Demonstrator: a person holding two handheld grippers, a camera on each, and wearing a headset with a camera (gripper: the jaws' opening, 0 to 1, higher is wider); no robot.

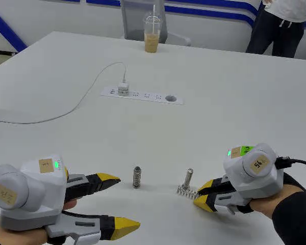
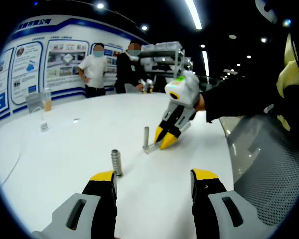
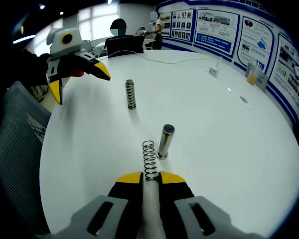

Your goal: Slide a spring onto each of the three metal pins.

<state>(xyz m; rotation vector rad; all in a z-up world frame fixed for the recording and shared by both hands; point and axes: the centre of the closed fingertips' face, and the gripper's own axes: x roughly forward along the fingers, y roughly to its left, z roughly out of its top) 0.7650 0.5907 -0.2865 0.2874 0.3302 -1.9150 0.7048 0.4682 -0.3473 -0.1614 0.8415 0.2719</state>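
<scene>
A bare metal pin stands upright on the white table. A loose spring lies beside its base, and my right gripper is shut on the spring's near end. Left of it stands a second pin with a spring on it. My left gripper is open with nothing between its jaws, just left of that sprung pin.
A power strip with a white plug and cable lies mid-table. A plastic cup with a drink stands at the far edge by a chair. A person stands at the back right. Two people stand beyond the table.
</scene>
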